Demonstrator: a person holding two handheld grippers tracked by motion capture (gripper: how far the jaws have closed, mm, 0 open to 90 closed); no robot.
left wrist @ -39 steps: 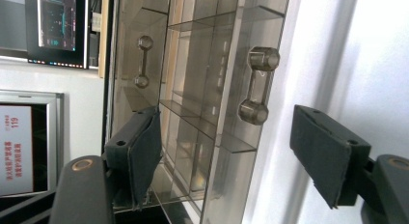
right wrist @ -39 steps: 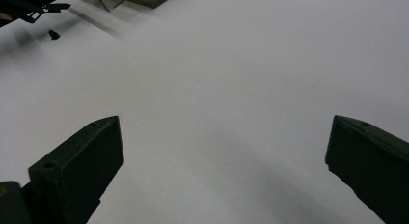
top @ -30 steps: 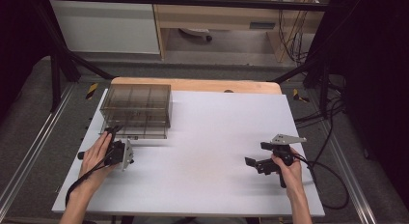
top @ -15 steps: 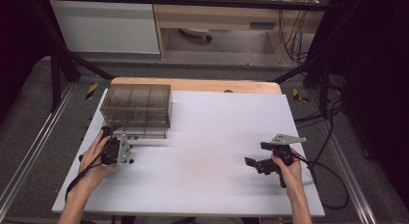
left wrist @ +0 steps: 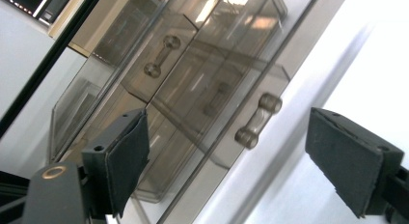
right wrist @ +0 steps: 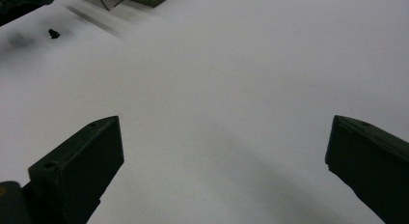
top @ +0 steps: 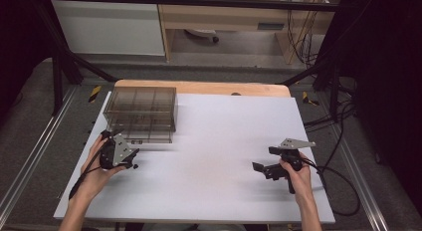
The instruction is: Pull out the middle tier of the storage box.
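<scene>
Left claw [left wrist: 231, 151]: has crept toward the drawer box [top: 142, 111], wide open, handle [left wrist: 254, 122] between its jaws (grab likely next).
Right claw [top: 266, 170]: unmoved, open, empty.

Each black tool, left [top: 130, 158] and right [top: 263, 169], carries a grey three-cornered plate, flat dark pads [left wrist: 126, 159] and a trailing black cable; forearms are bare.
</scene>
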